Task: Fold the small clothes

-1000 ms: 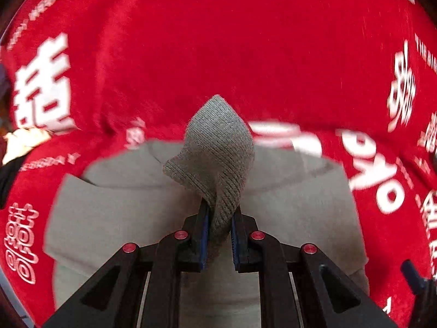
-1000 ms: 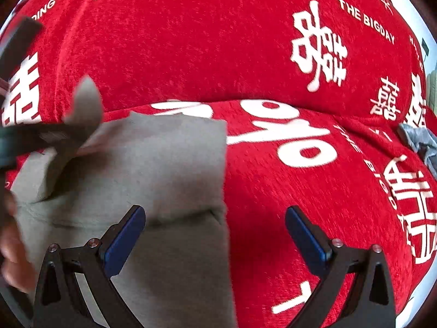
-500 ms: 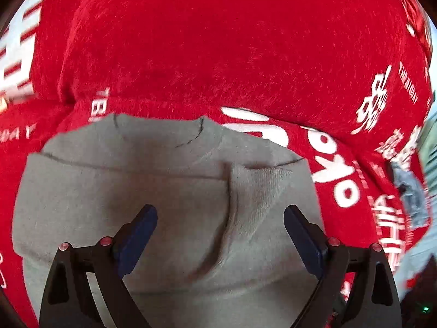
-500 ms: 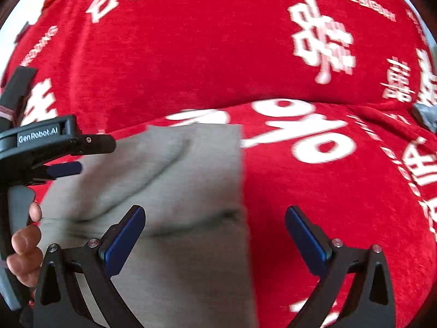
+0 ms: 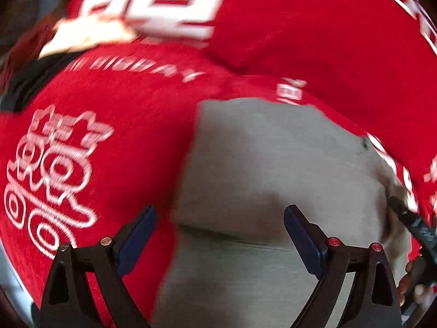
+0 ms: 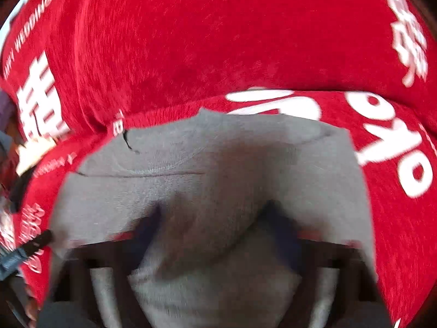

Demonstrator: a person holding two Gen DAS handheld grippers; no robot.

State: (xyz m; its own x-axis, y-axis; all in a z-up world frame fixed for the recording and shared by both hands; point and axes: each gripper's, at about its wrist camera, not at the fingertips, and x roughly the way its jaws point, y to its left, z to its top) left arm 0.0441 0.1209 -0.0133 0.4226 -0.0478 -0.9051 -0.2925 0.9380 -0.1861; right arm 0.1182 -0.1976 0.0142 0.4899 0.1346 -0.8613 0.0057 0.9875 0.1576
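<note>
A small grey garment (image 5: 259, 164) lies flat on a red cover with white lettering (image 5: 123, 136). My left gripper (image 5: 218, 235) is open at its left edge, one finger over red cloth, the other over grey, holding nothing. In the right wrist view the garment (image 6: 218, 150) fills the middle, neckline at the far side. My right gripper (image 6: 215, 232) is blurred and its jaws are closing; a raised hump of grey cloth sits between the pads and meets both. The right gripper's tip (image 5: 409, 224) and a hand (image 5: 409, 287) show at the left view's right edge.
The red cover (image 6: 191, 41) rises into a soft ridge behind the garment. A cream object (image 5: 82, 38) and a dark item (image 5: 27, 82) lie at the far left. The left gripper's tip (image 6: 35, 243) shows at the right view's left edge.
The left gripper let go of the ribbed grey cuff, opened wide and swung to the garment's left edge. The right gripper moved left over the garment and its jaws came together on a hump of cloth.
</note>
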